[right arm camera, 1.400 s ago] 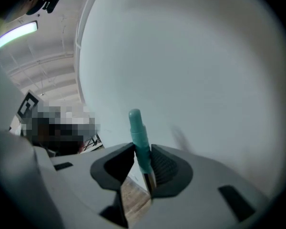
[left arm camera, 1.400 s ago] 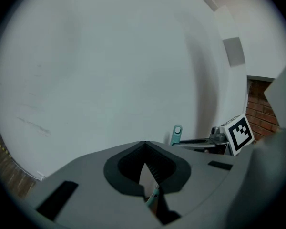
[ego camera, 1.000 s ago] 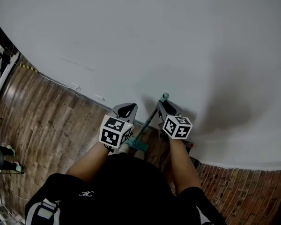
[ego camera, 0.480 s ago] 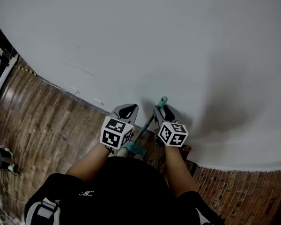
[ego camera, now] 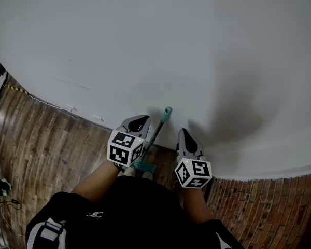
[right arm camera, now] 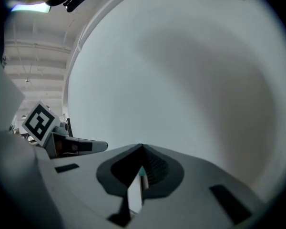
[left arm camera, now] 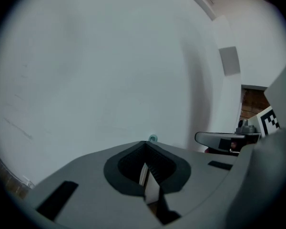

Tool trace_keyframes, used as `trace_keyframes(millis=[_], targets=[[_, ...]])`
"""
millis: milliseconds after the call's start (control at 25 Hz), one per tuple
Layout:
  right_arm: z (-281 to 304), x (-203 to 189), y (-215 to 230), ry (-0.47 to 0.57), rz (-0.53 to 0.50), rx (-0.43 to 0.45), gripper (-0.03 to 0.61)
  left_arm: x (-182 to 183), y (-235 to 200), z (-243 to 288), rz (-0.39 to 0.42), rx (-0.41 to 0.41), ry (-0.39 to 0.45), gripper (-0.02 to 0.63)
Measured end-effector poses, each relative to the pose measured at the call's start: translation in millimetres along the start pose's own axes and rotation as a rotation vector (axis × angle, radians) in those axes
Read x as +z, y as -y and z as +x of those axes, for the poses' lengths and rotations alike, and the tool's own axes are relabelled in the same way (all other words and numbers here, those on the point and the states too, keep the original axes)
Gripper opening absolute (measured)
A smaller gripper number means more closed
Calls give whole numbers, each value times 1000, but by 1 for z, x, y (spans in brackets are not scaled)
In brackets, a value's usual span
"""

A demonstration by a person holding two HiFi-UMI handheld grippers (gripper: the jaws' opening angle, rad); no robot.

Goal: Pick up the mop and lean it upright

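Got the mop (ego camera: 158, 128) leaning upright on the wall (ego camera: 145, 45), left tool (ego camera: 138, 121) pressed together beside it, right tool (ego camera: 185, 134) just snapped shut on nothing.

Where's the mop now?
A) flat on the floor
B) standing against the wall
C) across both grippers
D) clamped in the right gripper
B: the mop stands with its teal handle tip at the white wall, and the right gripper is shut beside it, clear of the handle.
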State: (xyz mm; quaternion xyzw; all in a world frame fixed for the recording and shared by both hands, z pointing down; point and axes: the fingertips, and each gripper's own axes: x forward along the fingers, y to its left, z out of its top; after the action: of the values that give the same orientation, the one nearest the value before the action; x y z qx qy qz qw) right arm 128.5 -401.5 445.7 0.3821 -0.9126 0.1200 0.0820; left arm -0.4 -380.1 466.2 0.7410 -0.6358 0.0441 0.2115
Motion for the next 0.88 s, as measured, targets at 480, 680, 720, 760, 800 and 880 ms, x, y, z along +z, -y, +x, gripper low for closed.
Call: trace_keyframes(millis=[480,680,720,760,800,880], targets=[[-20,-17,14,-2,45,-83,12,5,22,3,41,-66,-7,-3],[-15,-16,7,-5,51,-74,12,1,16,0,39,-71,-16,-3],[-14,-16,6,-8,53,-73,12,2,14,0,40,-72,-15,-3],[-13,-17,4,-11,55,-72,12,3,13,-1,40,-74,-14,-3],[-11,-17,3,-13,57,-71,12,3,11,-1,40,-77,-13,-3],[-8,-17,-1,-16,57,-72,12,3,8,-2,37,-86,-15,-3]])
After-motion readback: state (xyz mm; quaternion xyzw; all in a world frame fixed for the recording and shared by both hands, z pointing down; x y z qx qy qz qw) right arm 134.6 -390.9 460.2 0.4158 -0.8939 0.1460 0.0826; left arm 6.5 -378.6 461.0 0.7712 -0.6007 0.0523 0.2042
